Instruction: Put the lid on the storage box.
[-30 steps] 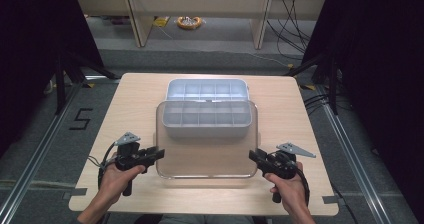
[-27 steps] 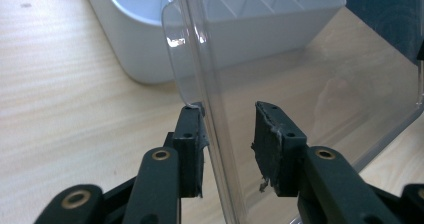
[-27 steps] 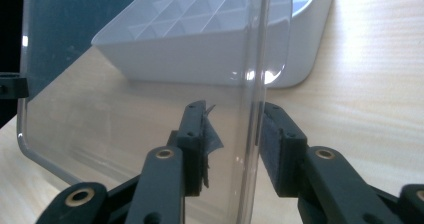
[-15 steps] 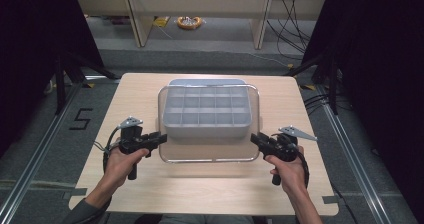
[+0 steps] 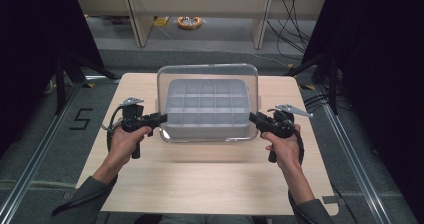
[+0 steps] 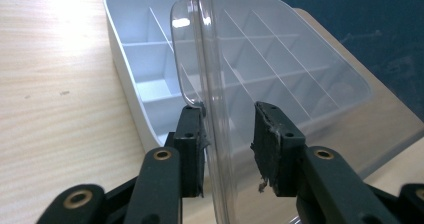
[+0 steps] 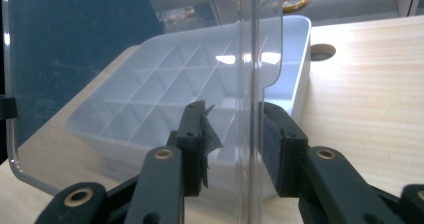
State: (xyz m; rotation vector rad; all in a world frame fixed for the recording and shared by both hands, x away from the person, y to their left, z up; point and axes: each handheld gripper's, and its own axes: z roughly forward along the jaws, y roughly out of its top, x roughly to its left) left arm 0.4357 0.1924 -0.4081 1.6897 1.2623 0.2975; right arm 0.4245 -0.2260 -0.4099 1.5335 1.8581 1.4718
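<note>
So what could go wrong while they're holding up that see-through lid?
The clear lid is pinched only at its thin side edges by the left gripper and right gripper, so it might slip or twist loose. If it drops, it could bang the white divided tray just behind it and knock it askew.

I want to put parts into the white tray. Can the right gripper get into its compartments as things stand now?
Probably not. The right gripper is shut on the clear lid, which stands between it and the white tray; the left gripper holds the lid's other edge.
</note>
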